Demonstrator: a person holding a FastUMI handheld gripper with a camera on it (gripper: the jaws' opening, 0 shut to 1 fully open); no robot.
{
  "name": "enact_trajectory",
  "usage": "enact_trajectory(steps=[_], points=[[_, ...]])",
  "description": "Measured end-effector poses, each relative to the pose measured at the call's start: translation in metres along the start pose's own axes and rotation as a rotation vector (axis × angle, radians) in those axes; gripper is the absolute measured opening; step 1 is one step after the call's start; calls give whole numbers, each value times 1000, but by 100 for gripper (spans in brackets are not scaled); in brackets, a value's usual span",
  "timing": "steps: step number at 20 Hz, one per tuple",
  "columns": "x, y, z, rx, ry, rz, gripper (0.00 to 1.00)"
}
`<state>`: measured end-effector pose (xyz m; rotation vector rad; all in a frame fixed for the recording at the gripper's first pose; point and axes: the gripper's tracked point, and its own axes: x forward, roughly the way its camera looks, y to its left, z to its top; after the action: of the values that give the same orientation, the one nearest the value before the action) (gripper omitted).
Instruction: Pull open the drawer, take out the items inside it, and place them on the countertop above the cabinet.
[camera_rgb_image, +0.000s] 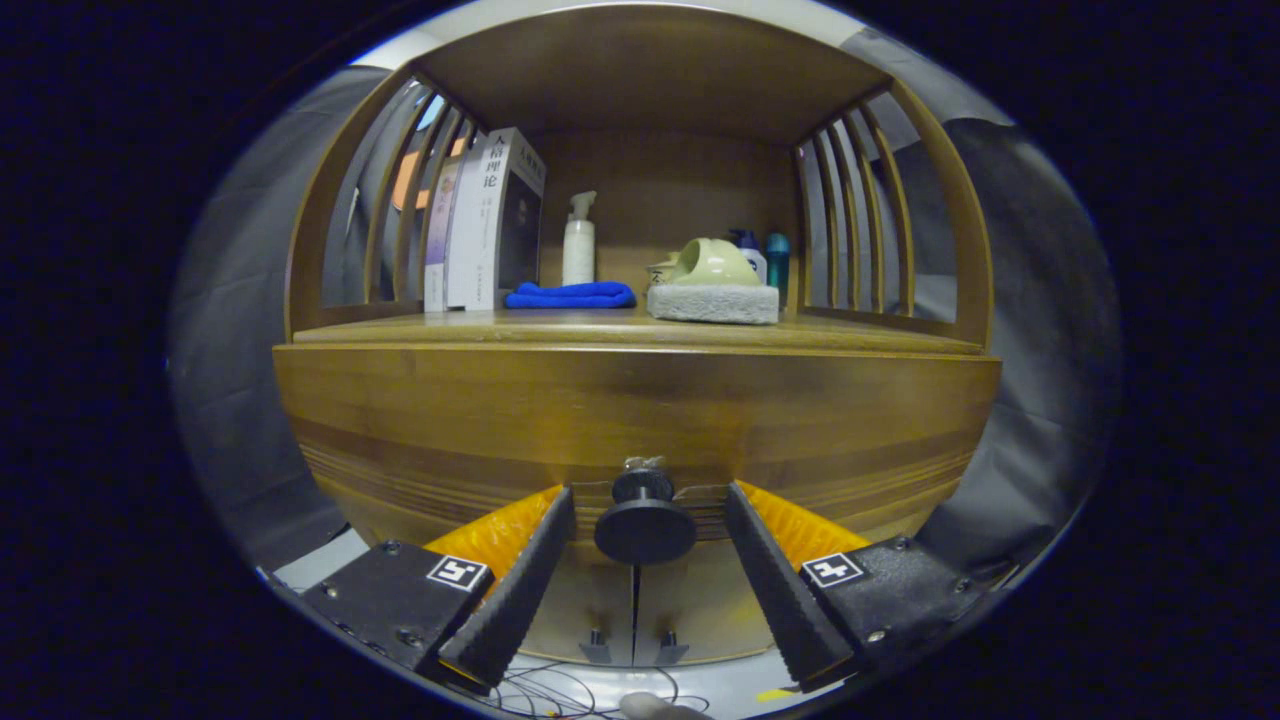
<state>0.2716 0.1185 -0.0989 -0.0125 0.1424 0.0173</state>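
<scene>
A wooden cabinet's drawer front (630, 420) faces me, closed flush under the countertop (640, 335). Its round dark knob (645, 528) sticks out between my fingers. My gripper (648, 500) is open, one finger on each side of the knob with a gap to both. What lies inside the drawer is hidden.
On the countertop stand books (490, 220) at the left, a white spray bottle (579, 240), a folded blue cloth (570, 295), and a grey sponge (713, 303) with a pale green dish (712, 264) and small bottles (764, 255) behind. Slatted wooden sides and a top shelf enclose it. Two lower doors (635, 610) sit under the drawer.
</scene>
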Motion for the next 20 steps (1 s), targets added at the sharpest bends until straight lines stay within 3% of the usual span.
enact_trajectory(steps=[9, 17, 20], points=[[5, 1, 0, 12, 0, -3, 100], [-1, 0, 0, -38, 155, -1, 100], [-18, -9, 16, -4, 136, 22, 100]])
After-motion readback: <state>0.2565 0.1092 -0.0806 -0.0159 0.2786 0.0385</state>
